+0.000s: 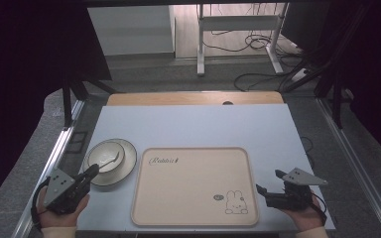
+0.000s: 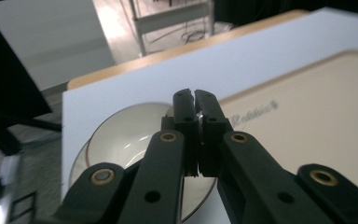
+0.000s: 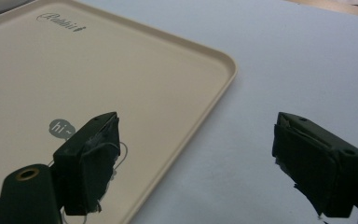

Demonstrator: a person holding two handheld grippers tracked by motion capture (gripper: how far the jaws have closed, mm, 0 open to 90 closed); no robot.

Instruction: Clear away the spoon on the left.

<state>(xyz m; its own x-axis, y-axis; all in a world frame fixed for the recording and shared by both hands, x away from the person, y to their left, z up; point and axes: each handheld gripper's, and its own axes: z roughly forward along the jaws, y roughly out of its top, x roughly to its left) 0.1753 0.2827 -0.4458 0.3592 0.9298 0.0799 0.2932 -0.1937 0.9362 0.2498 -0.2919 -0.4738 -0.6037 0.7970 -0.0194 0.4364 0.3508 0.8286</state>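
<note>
High view: a beige serving tray [image 1: 194,186] printed with a rabbit lies at the middle of the near edge of the pale table [image 1: 193,126]; a cream bowl [image 1: 106,157] holding a white spoon [image 1: 110,160] stands on a matching plate [image 1: 124,171] just beside the tray's left rim, near the table's left edge. The left gripper [image 1: 90,172] reaches the plate's near-left rim, while the right gripper [image 1: 269,182] hovers past the tray's right rim near the table's right edge. Left gripper view: the jaws stand pressed together over the near rim of the bowl [image 2: 121,135] and plate [image 2: 200,193]; a glint lies between them, though whether they pinch anything cannot be told. Right gripper view: the jaws stand wide apart, straddling the rim of the tray [image 3: 200,107], grasping nothing. Judged step: securing the crockery for transfer; the next move likely calls for a level lift onto the tray.
</note>
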